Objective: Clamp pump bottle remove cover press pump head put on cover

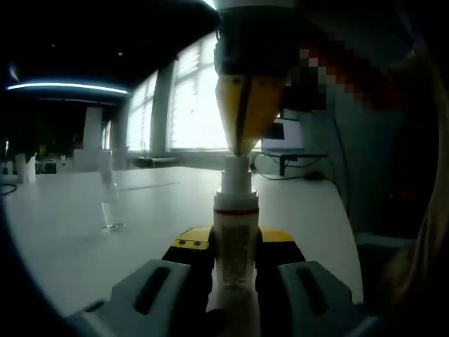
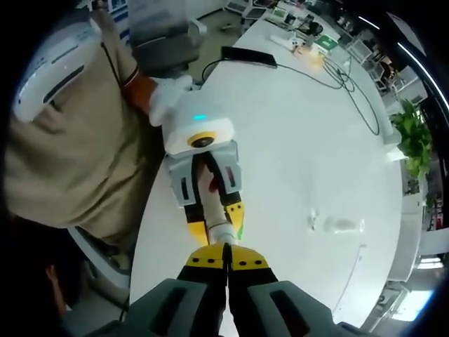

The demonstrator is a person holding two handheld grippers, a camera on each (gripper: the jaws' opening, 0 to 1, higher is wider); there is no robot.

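Pressing the pump head (image 1: 236, 170) with my right gripper's (image 1: 242, 144) closed jaws, I risk slipping sideways and tilting the pump bottle (image 1: 236, 242) pinched by my left gripper (image 1: 235, 302).

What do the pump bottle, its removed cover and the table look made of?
Pump bottle: probably opaque white plastic, smooth with a faint sheen. Cover, standing apart on the table: clear plastic by the look, since the table shows through it. Table: smooth white top, likely laminate, with soft window glare.
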